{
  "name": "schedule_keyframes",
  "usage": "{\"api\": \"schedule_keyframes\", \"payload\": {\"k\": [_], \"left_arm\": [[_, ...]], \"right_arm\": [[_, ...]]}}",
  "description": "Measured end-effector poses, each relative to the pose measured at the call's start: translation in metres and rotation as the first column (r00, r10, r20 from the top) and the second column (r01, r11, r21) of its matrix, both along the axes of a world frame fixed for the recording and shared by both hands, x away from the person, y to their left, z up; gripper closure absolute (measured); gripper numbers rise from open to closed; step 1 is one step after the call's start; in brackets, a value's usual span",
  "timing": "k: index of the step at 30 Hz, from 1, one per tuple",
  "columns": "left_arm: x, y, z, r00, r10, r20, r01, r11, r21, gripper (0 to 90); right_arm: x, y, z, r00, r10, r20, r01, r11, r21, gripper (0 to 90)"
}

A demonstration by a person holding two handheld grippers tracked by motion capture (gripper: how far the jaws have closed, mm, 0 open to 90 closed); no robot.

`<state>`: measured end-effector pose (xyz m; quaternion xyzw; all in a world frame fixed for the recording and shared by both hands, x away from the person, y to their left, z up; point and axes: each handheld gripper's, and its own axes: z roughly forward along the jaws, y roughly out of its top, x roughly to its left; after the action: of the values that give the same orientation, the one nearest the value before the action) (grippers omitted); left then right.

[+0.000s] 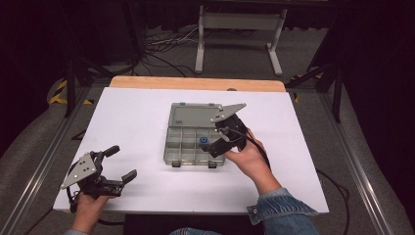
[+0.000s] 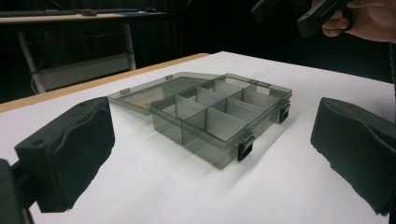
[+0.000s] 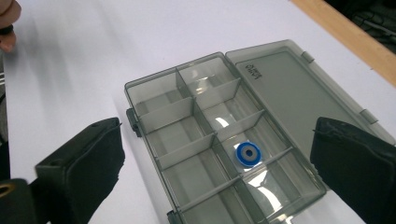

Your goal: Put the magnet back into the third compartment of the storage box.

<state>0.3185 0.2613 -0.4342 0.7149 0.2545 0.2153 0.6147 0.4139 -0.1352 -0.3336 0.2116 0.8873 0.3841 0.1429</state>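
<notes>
A smoky clear compartment box [image 1: 169, 147] lies in the middle of the white table, its lid [image 1: 191, 116] flat open on the far side. A blue ring [image 1: 202, 141] rests in a compartment of the row beside the lid. My right gripper [image 1: 215, 143] hovers open over the box's right end; in its own view the ring [image 3: 248, 154] lies between and below the jaws, inside the box [image 3: 166, 114]. My left gripper [image 1: 123, 162] stands open near the front left corner, well apart from the box [image 2: 219, 135], with nothing between its jaws.
The white sheet [image 1: 132, 127] ends at a wooden strip [image 1: 195, 83] along the far edge. Beyond it stand a white metal stand [image 1: 240, 29] and floor cables [image 1: 161, 49]. Metal rails [image 1: 44, 161] run down both sides.
</notes>
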Motion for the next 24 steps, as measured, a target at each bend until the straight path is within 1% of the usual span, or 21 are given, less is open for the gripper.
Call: {"api": "schedule_keyframes", "payload": {"k": [3,6,8,9,10,11,12,15,16,18,19,21,24], "left_arm": [[0.000,0.000,0.000,1.0000,-0.002,0.001,0.002,1.0000,0.004,0.3],[0.000,0.000,0.000,1.0000,-0.003,-0.001,0.003,1.0000,0.008,0.3],[0.000,0.000,0.000,1.0000,-0.003,-0.001,0.003,1.0000,0.008,0.3],[0.000,0.000,0.000,1.0000,-0.004,0.001,0.004,0.9999,0.009,0.3],[0.000,0.000,0.000,1.0000,-0.004,0.002,0.004,1.0000,0.008,0.3],[0.000,0.000,0.000,1.0000,-0.004,0.002,0.004,0.9999,0.009,0.3],[0.000,-0.001,0.000,1.0000,-0.005,-0.004,0.005,1.0000,0.004,0.3],[0.000,-0.001,0.000,1.0000,-0.003,-0.004,0.003,1.0000,0.004,0.3],[0.000,-0.001,0.000,1.0000,-0.003,-0.004,0.003,1.0000,0.004,0.3],[0.000,-0.001,0.000,1.0000,-0.005,-0.001,0.005,1.0000,0.009,0.3],[0.000,-0.001,0.000,1.0000,-0.004,0.000,0.004,1.0000,0.007,0.3],[0.000,0.000,0.000,1.0000,-0.003,-0.001,0.003,1.0000,0.008,0.3],[0.000,-0.001,0.000,1.0000,-0.003,-0.003,0.003,1.0000,0.003,0.3]], "right_arm": [[-0.005,-0.010,0.002,0.9994,-0.002,0.034,0.001,1.000,0.030,0.0],[-0.010,-0.022,0.002,0.9968,0.003,0.080,-0.009,0.998,0.068,0.0],[-0.014,-0.030,0.000,0.9938,-0.008,0.111,-0.004,0.994,0.105,0.0],[-0.014,-0.030,0.000,0.9938,-0.008,0.111,-0.004,0.994,0.105,0.0],[-0.016,-0.036,-0.002,0.9933,-0.013,0.115,-0.003,0.991,0.134,0.0],[-0.017,-0.039,-0.002,0.9943,-0.016,0.106,0.001,0.989,0.147,0.0],[-0.018,-0.043,-0.003,0.9943,-0.023,0.104,0.008,0.988,0.152,0.0],[-0.021,-0.053,-0.005,0.9933,-0.037,0.109,0.018,0.985,0.171,0.0],[-0.022,-0.056,-0.007,0.9933,-0.046,0.106,0.027,0.984,0.176,0.0],[-0.023,-0.062,-0.009,0.9939,-0.066,0.088,0.051,0.986,0.157,0.0],[-0.025,-0.065,-0.010,0.9930,-0.073,0.093,0.057,0.986,0.158,0.1],[-0.029,-0.070,-0.014,0.9890,-0.089,0.119,0.068,0.984,0.165,0.1],[-0.034,-0.079,-0.020,0.9865,-0.101,0.128,0.075,0.978,0.194,0.1]]}}
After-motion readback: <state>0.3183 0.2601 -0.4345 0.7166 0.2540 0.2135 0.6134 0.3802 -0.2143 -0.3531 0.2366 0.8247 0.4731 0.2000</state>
